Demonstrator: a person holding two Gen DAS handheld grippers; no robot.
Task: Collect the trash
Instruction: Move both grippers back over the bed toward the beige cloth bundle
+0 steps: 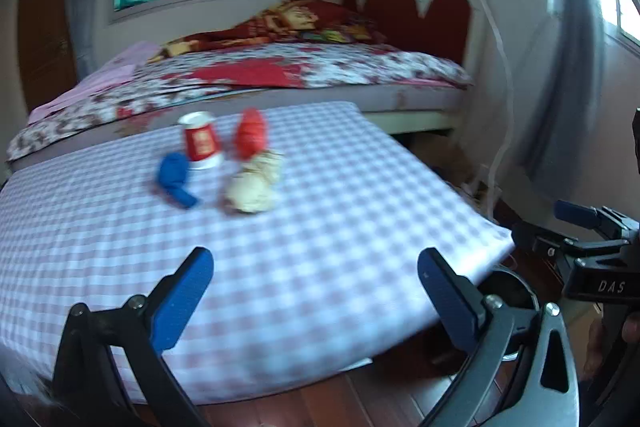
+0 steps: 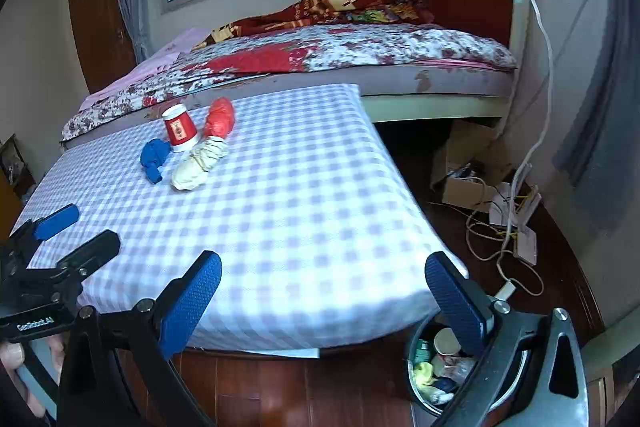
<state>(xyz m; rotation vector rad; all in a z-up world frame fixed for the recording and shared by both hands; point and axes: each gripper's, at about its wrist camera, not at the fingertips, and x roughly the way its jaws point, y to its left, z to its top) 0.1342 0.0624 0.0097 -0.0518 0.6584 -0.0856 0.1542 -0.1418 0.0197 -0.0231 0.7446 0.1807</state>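
Left gripper (image 1: 316,291): released, empty.
Right gripper (image 2: 324,295): released, empty.
Bin (image 2: 418,393): below surface edge, already holds trash.
Surface (image 2: 300,207): 4 pieces left, far side: blue wad (image 2: 154,155), red cup (image 2: 180,129), red wad (image 2: 220,119), cream wad (image 2: 198,165).

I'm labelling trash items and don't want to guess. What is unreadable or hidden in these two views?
- Red paper cup, upside down: its label is too small in the right wrist view, motion-blurred in the left.
- Round trash bin on the floor: partly covered by the right claw and the checked tablecloth.
- Crumpled cream wrapper: blurred, material unclear.
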